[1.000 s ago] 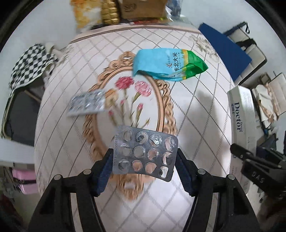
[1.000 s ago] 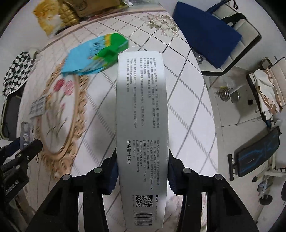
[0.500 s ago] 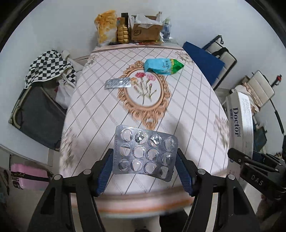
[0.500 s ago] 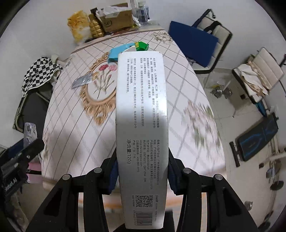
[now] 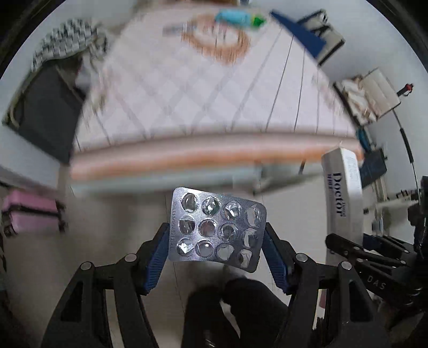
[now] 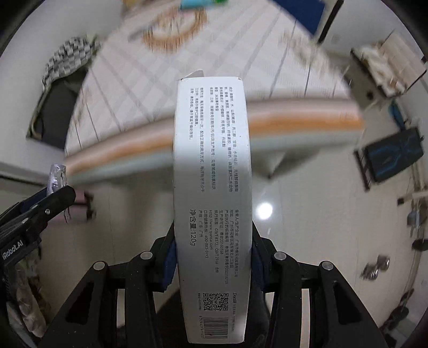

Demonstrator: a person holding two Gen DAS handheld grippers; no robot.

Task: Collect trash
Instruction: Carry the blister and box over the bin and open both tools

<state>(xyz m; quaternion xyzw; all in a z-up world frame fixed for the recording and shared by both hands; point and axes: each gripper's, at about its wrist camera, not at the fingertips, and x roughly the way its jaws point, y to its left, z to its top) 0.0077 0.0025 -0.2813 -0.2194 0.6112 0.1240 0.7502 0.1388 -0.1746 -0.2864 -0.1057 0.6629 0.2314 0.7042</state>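
My left gripper (image 5: 217, 235) is shut on a silver empty pill blister pack (image 5: 216, 227), held flat between its blue pads over the pale floor, short of the table's near edge. My right gripper (image 6: 212, 265) is shut on a long white toothpaste box (image 6: 212, 187) that sticks out forward past the fingers. The same toothpaste box (image 5: 341, 198) and right gripper (image 5: 361, 254) show at the right of the left wrist view. Far up on the table lie a blue and green packet (image 5: 238, 17) and a second blister pack (image 5: 174, 29), both blurred.
The table (image 5: 214, 107) with its pale checked cloth and orange hem fills the upper half. A checkered cloth (image 5: 64, 45) and dark bag (image 5: 45, 112) lie to its left, a pink case (image 5: 29, 211) lower left, a blue chair (image 5: 305, 37) upper right. Dark footwear (image 5: 235, 307) shows below.
Both grippers have drawn back from over the table to beyond its near edge, above the floor. Each keeps its hold, the left on the blister pack, the right on the box.
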